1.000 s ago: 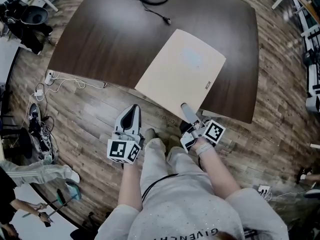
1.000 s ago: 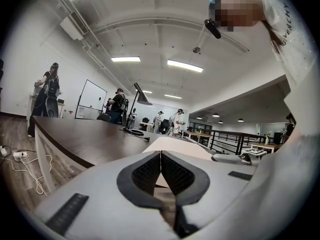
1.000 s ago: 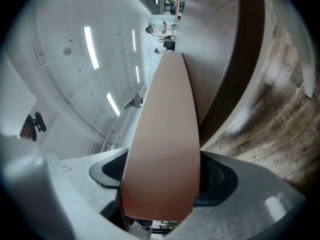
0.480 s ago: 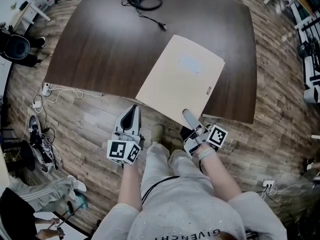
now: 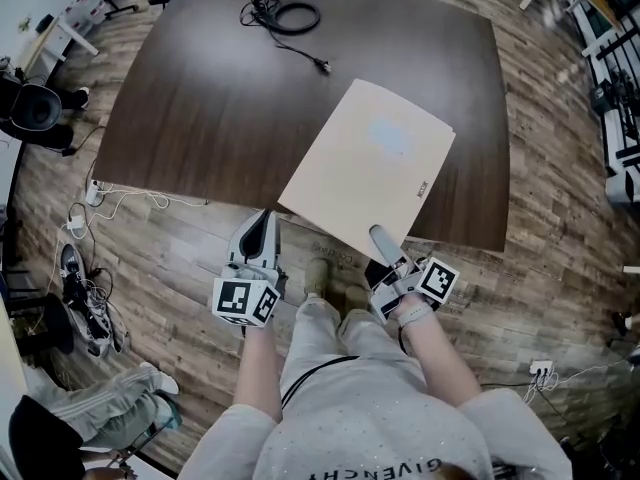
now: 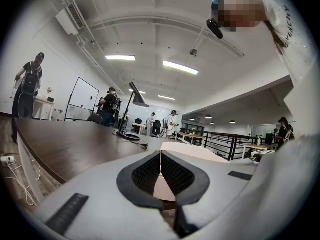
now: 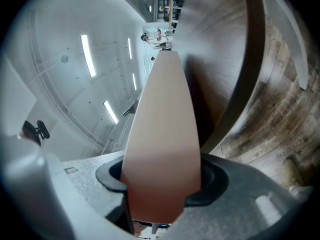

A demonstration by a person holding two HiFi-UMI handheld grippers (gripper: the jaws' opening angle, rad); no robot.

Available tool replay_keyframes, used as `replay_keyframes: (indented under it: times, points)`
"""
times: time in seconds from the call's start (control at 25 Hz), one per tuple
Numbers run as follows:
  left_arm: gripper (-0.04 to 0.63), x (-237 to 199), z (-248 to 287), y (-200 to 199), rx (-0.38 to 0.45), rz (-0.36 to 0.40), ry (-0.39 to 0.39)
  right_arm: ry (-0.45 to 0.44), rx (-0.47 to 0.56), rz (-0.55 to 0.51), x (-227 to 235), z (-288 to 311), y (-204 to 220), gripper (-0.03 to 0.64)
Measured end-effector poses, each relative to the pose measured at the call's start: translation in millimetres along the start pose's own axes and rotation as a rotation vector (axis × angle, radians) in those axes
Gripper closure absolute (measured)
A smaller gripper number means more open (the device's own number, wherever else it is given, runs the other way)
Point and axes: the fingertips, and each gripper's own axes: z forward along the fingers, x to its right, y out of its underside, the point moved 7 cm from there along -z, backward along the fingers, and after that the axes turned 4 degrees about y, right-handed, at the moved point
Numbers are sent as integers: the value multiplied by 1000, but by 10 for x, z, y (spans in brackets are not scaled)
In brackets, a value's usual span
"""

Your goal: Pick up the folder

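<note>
I have my right gripper [image 5: 383, 240] closing on the near corner of the beige folder [image 5: 375, 163], which overhangs the dark worktop [image 5: 200, 98], while my left gripper [image 5: 261, 220] hangs beside it, jaws together.

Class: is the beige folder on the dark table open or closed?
Closed. The flat beige paper folder lies as one unbroken cover on the dark brown wooden table; no inner pages show.

Both forearms reach forward, grippers level — left gripper [image 5: 262, 223] at seven o'clock, jaws together, empty; right gripper [image 5: 380, 236] at five o'clock — jaws closing on the folder [image 5: 370, 163] between them.
</note>
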Motion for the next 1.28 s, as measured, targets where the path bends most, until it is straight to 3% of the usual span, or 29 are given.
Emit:
replay_keyframes:
  times: [0.68,1.28]
  points:
    - [595,40,297,-318,15,21,30,-14,70,-212,-593,36,-464,348]
    - [595,4,437,-620,49,41,65,-21,157,-475,-1158,84,-896,348]
